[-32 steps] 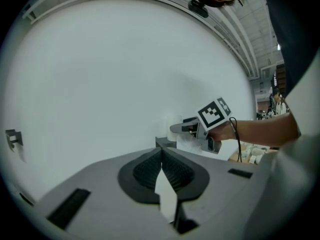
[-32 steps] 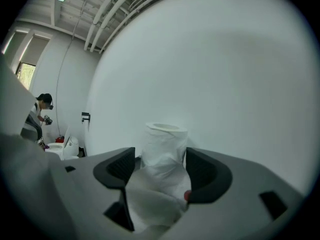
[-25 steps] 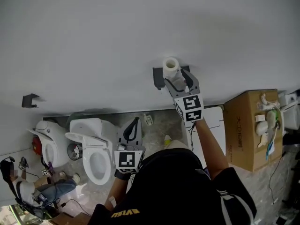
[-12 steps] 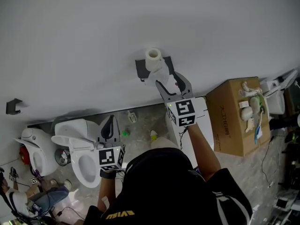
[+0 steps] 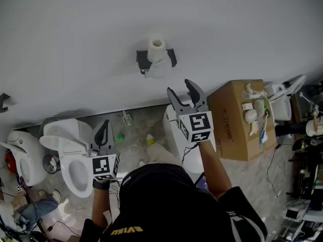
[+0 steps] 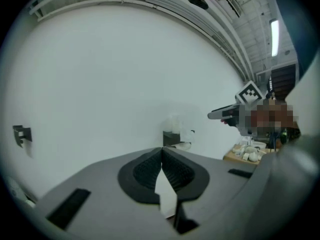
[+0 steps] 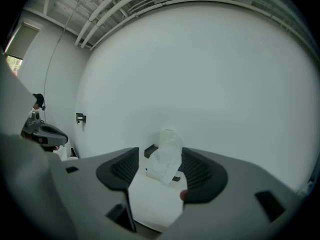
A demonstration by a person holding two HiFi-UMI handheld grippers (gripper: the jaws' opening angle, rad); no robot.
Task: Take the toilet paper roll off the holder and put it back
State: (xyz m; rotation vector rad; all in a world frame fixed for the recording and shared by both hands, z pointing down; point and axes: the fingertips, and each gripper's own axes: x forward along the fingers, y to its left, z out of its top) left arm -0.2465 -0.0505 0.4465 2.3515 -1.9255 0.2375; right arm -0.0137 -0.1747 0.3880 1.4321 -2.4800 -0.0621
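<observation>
Pinch light, soft, crushable toilet paper roll (image 5: pixel 157 48), apparently upright on wall holder (image 5: pixel 142 60), gently across its sides using right hand-held gripper (image 5: pixel 179 86), spread, just narrowing, empty; left hand-held gripper (image 5: pixel 104 124) pressed together.

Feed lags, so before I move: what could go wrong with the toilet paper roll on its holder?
The white toilet paper roll stands upright on the black wall holder with a loose tail hanging; a jaw could snag and tear it.
The right gripper hangs clear of it, jaws apart and empty but just closed a little; that gap might knock the roll off rather than straddle it.
The shut left gripper hangs low, likely too far to catch it.
</observation>
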